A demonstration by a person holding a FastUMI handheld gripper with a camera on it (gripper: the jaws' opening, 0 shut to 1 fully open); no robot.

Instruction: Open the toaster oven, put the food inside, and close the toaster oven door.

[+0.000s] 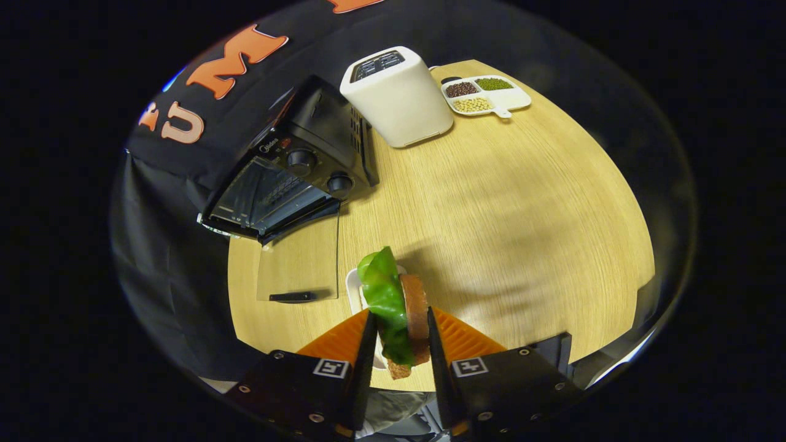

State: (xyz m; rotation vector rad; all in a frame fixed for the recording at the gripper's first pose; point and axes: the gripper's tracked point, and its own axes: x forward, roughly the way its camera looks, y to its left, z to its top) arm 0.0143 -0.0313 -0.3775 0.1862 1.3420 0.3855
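Gripping sandwich, wooden table, black cloth wall

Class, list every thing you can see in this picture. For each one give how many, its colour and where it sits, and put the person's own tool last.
toaster oven: one, black, far end of the table by the cloth wall, glass door folded down open
toaster: one, white, right beside the toaster oven
tray of beans: one, white with dark, green and pale beans in compartments, beyond the toaster
table: one, light wood, under everything
plate: one, white, under the food, just ahead of the claw
sandwich: one, brown bread with green lettuce, between the fingers
claw: one, orange and black, both fingers pressing the sandwich
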